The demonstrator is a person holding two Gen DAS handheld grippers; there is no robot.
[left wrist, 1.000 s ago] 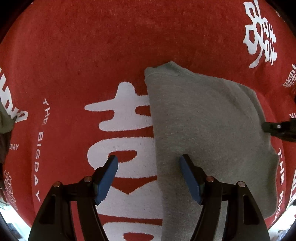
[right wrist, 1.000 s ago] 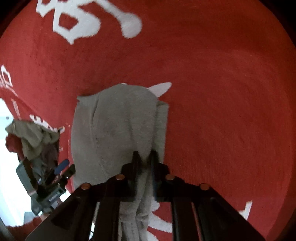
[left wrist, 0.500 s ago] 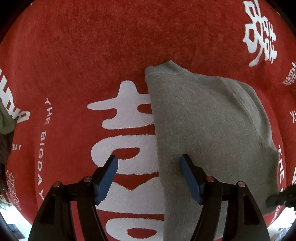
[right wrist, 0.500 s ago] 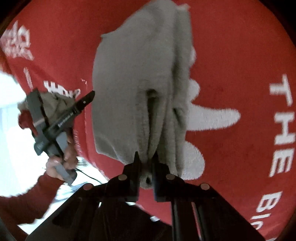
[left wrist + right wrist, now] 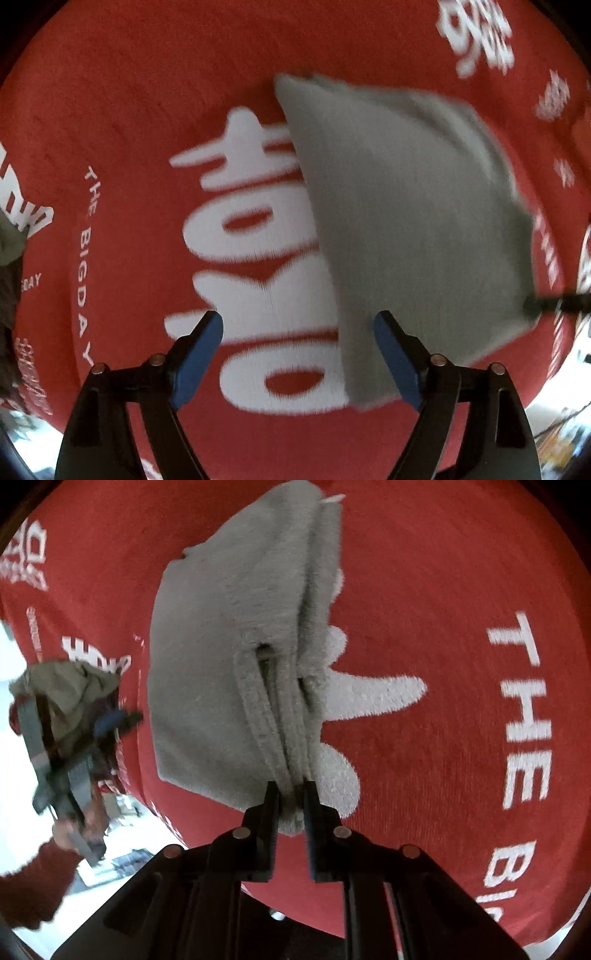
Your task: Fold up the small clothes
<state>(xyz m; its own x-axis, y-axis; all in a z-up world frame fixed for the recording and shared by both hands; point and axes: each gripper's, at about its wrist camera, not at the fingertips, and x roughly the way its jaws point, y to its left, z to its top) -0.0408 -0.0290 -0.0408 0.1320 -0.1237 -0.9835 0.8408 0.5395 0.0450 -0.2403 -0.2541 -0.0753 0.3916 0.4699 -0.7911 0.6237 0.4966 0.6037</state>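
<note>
Here the right gripper (image 5: 291, 797) had its fingers clamped on the bunched edge of the grey garment (image 5: 229, 635), which extended ahead of them over the red cloth (image 5: 443, 572). The left gripper (image 5: 297, 332) had its fingers spread wide and empty, the garment's edge lying just inside the right finger (image 5: 391, 343).

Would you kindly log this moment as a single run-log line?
step: folding | right gripper: shut on grey garment edge | left gripper: open, empty, over garment's edge | surface: red printed cloth

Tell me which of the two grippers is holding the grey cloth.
The right gripper: its jaws are shut on a bunched edge of the grey cloth. The left gripper is open, holding nothing.
</note>
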